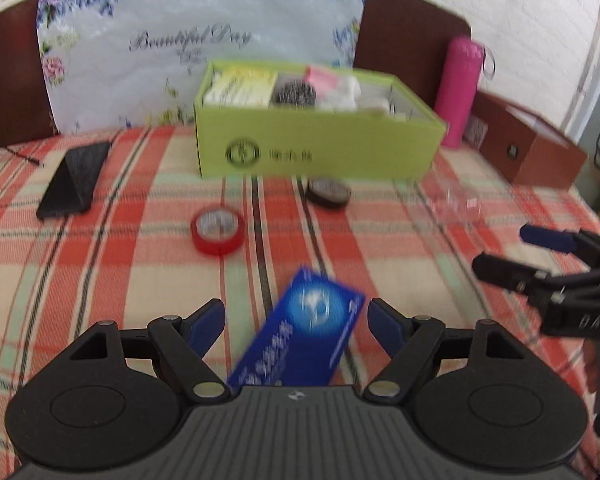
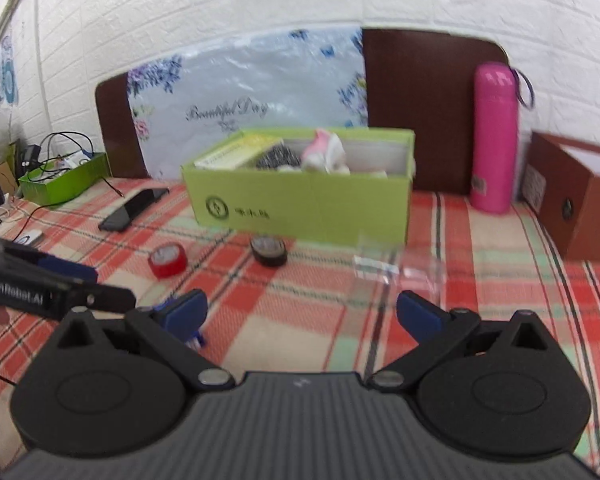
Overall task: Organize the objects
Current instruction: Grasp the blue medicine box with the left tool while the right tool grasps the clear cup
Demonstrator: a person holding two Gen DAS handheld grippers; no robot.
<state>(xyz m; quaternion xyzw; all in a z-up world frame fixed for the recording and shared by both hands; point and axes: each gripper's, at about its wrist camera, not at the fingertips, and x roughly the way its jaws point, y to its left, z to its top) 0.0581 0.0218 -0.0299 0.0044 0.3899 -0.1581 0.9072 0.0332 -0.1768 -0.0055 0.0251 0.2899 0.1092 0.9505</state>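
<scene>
A blue carton [image 1: 304, 336] lies on the plaid cloth between the open fingers of my left gripper [image 1: 296, 316], not gripped. A red tape roll [image 1: 217, 231] [image 2: 167, 260] and a black tape roll [image 1: 328, 194] [image 2: 269, 251] lie in front of the green box [image 1: 320, 152] [image 2: 304, 208], which holds several items. A clear plastic case [image 2: 396, 268] [image 1: 454, 200] lies right of the black roll. My right gripper [image 2: 300, 312] is open and empty above the cloth; it also shows at the right of the left wrist view [image 1: 500, 252].
A black phone [image 1: 76, 180] [image 2: 134, 209] lies at the left. A pink bottle [image 1: 460, 92] [image 2: 494, 136] and a brown box [image 1: 532, 144] [image 2: 580, 200] stand at the back right. A floral cushion [image 1: 196, 40] leans on the headboard. A small green tray with cables [image 2: 64, 180] sits far left.
</scene>
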